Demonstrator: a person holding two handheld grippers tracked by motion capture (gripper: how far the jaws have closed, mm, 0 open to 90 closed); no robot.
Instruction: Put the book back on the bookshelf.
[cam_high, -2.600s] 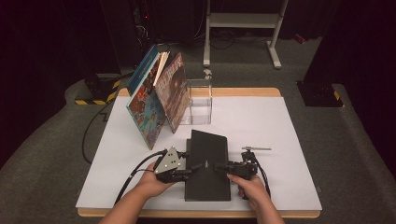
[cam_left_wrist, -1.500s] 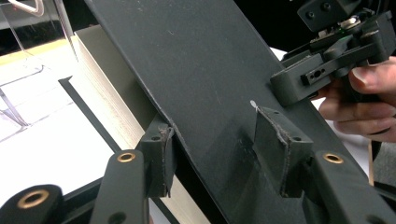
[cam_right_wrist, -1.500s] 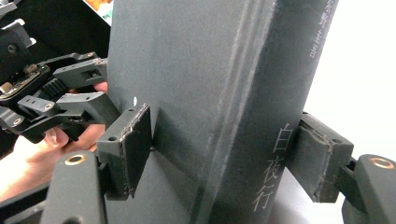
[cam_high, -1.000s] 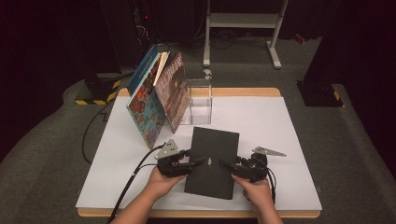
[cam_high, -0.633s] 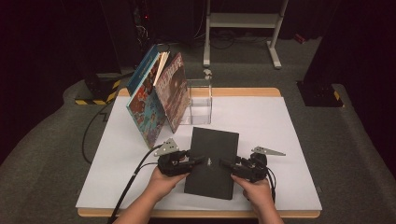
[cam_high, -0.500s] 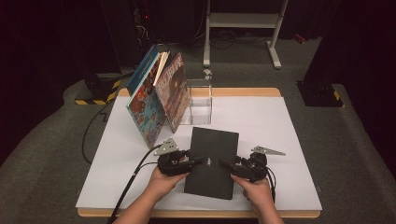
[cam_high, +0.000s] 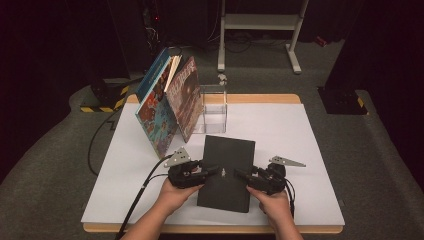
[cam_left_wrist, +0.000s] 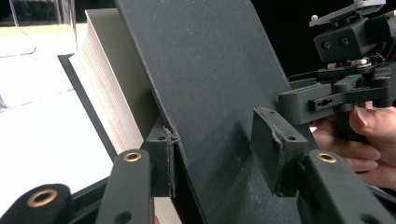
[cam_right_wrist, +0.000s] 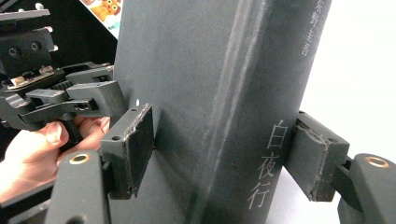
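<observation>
At the left of the table (cam_high: 300, 130), several books (cam_high: 167, 107) are leaning together against a clear box (cam_high: 214, 107), the same as a few seconds before. In front of them, the black book (cam_high: 227, 170) is now lying flat near the front edge, between the two hands; earlier its far end was standing a little higher.

The left gripper (cam_high: 202, 175) is reaching over the book's left edge. In the left gripper view its jaws are apart, one pad under the front cover and one above it, so the cover is lifting from the page block.

The right gripper (cam_high: 247, 177) is straddling the spine side with its jaws apart, not yet pressing.

Probably the person is preparing to open the book or lift it.
</observation>
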